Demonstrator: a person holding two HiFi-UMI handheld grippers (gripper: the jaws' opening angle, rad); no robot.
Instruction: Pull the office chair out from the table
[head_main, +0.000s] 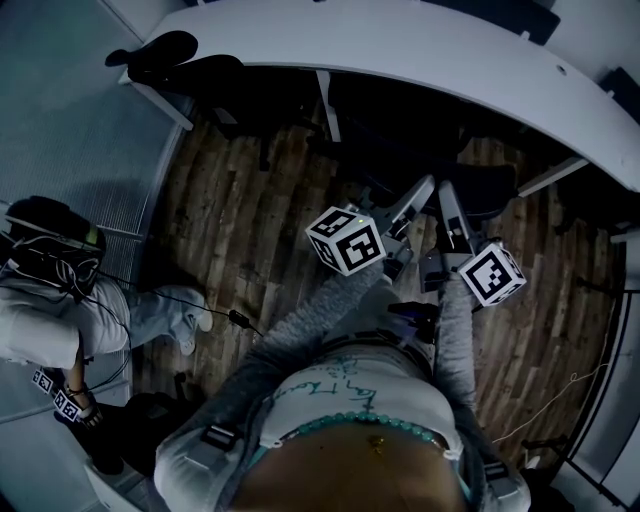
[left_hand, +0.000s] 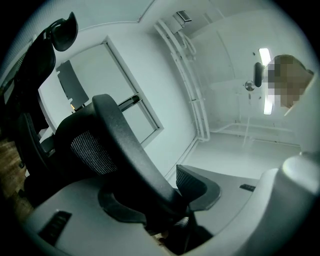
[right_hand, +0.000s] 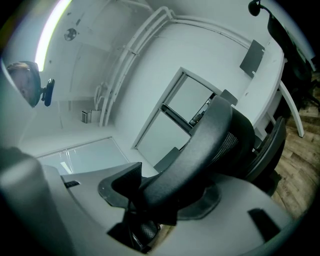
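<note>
Closest to the lens, a pale top (head_main: 350, 390) with teal trim and two grey sleeves (head_main: 300, 320) reaching forward. Just beyond, the marker cubes (head_main: 345, 240) of the left gripper (head_main: 415, 195) and the right gripper (head_main: 450, 205), side by side and close together, jaws pointing toward the white curved table (head_main: 420, 45). Directly ahead of both jaw tips, the black office chair (head_main: 400, 130), dark against the shadow at the table's near edge and hard to make out from above.

Left gripper (left_hand: 165, 200), seen along its own jaws: clamped on the chair's black backrest frame (left_hand: 125, 145), the curved bar rising up and to the left from between the grey jaws, mesh panel (left_hand: 92, 150) alongside. Right gripper (right_hand: 150, 195): likewise closed on the same frame (right_hand: 200, 145), the bar rising up and to the right from between the pads, mesh (right_hand: 232, 142) beside it. Jaws held wide by the thick bar in both cases.

Beneath the grippers, dark wooden floor (head_main: 250, 220). Well to the left of the left gripper, a second black chair (head_main: 175, 60) at the table's end. Behind and left of the left gripper, another person (head_main: 40, 320) low on the floor, white shoes (head_main: 195, 325) toward the grippers, a thin cable (head_main: 238, 320) across the boards.
</note>
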